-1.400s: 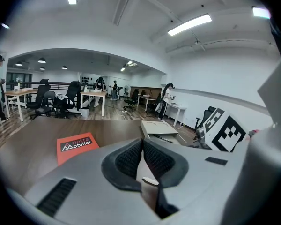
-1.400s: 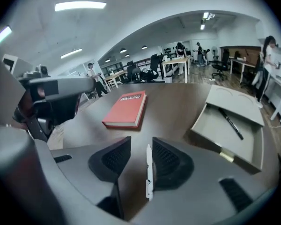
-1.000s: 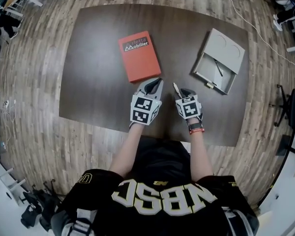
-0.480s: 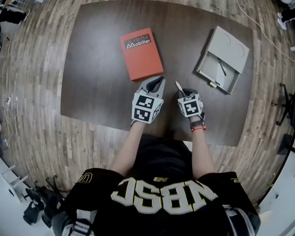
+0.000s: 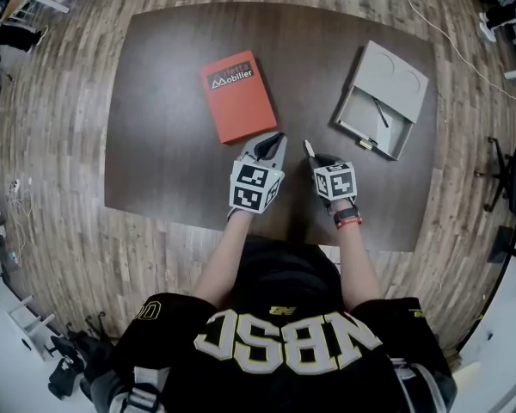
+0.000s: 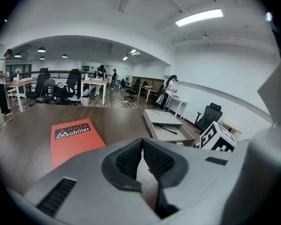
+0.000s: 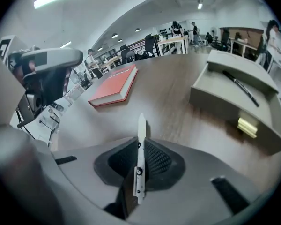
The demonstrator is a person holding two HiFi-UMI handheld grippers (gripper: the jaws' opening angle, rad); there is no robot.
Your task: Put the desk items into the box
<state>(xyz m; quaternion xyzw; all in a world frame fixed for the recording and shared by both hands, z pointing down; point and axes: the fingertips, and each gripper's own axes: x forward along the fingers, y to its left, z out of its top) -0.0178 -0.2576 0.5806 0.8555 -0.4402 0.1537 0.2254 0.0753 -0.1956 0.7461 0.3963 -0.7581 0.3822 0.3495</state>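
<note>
A red book (image 5: 237, 95) lies flat on the dark table, just beyond my left gripper (image 5: 273, 138), which is shut with nothing between its pads (image 6: 131, 158). The book (image 6: 75, 139) shows at the left of that gripper's view. My right gripper (image 5: 314, 156) hovers beside it, its jaws closing on a thin white strip (image 7: 141, 125) that stands upright between the pads, tip (image 5: 309, 149) poking forward. The grey box (image 5: 406, 136) sits open at the far right, with a black pen (image 7: 241, 87) and a small yellow item (image 7: 247, 126) inside.
The table (image 5: 172, 162) is dark brown on a wood-plank floor. The box's lid part (image 5: 394, 71) lies beyond its tray. Office chairs, desks and people stand far off in the room. The holder's arms reach in from the table's near edge.
Both grippers stay almost where they were near the table's front middle. The white strip remains between the right jaws. The book and box have not moved on the table.
</note>
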